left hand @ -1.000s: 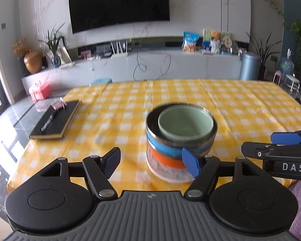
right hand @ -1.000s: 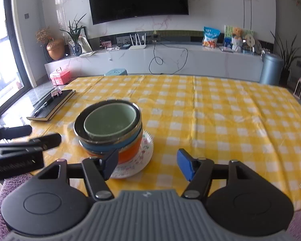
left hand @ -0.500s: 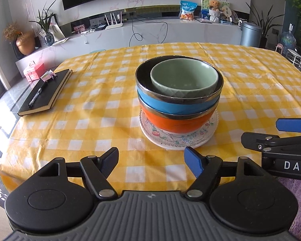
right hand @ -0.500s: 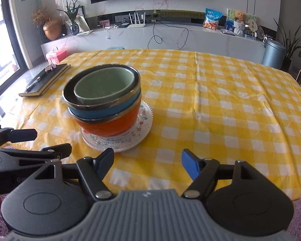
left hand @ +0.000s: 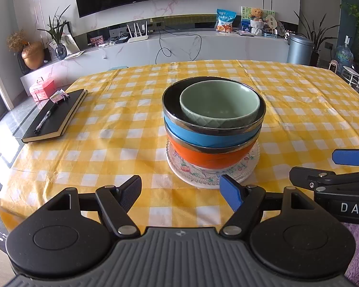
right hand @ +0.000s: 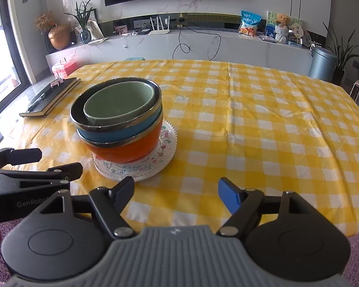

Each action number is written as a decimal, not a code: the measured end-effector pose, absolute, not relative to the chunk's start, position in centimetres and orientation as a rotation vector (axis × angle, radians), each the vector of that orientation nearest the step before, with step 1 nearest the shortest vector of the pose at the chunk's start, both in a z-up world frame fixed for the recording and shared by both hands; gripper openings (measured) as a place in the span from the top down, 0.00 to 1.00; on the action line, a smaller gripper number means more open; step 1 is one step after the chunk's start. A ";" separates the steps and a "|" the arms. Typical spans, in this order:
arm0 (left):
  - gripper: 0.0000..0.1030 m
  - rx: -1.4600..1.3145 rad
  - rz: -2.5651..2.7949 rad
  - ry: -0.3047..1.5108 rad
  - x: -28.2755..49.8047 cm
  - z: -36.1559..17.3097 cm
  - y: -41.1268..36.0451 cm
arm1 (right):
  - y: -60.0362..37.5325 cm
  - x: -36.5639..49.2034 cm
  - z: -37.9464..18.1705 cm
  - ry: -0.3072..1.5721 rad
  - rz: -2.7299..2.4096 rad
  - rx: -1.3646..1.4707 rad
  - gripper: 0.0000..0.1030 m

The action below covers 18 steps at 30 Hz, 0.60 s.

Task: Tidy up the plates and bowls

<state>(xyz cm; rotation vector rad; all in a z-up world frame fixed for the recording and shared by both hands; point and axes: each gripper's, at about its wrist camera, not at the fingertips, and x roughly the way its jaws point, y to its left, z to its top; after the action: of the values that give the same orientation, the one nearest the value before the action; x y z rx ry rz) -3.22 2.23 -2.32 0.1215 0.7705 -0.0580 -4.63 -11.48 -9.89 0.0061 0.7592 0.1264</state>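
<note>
Bowl stack [left hand: 213,124] on plate [left hand: 213,171] sitting ahead of left gripper [left hand: 180,189], nearer than right gripper [right hand: 176,191]; both fingers standing apart, gripping nothing, right's just opening wider.

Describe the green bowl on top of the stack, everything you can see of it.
The green bowl is pale sage, glossy like glazed ceramic, with a diamond pattern pressed into its outer wall. It sits upright and looks empty, nested inside the blue bowl, off-centre within that bowl's dark interior and metal rim. It is the smallest and topmost of the stack, which stands on a patterned plate. Neither gripper touches it.
</note>
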 end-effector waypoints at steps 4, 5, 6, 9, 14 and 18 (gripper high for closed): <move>0.15 0.117 -0.058 0.762 -3.3 -2.3 2.3 | -11.4 -4.9 -9.9 0.757 0.128 0.000 0.26; 0.15 0.117 -0.058 0.762 -3.3 -2.3 2.4 | -11.4 -4.9 -9.8 0.756 0.128 0.000 0.26; 0.15 0.117 -0.058 0.762 -3.3 -2.3 2.4 | -11.4 -5.0 -9.8 0.755 0.128 -0.001 0.26; 0.15 0.112 -0.056 0.760 -3.3 -2.2 2.5 | -11.4 -4.9 -9.7 0.753 0.128 -0.005 0.26; 0.15 0.107 -0.054 0.764 -3.4 -2.3 2.6 | -11.3 -4.9 -9.7 0.750 0.128 -0.012 0.25; 0.15 0.096 -0.050 0.768 -3.4 -2.5 2.9 | -11.1 -5.0 -9.7 0.747 0.130 -0.014 0.25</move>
<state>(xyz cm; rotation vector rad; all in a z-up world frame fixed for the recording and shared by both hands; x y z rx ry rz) -3.38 2.91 -2.47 0.0957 0.7685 -0.0502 -4.95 -11.15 -9.71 -0.0139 0.7475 0.1297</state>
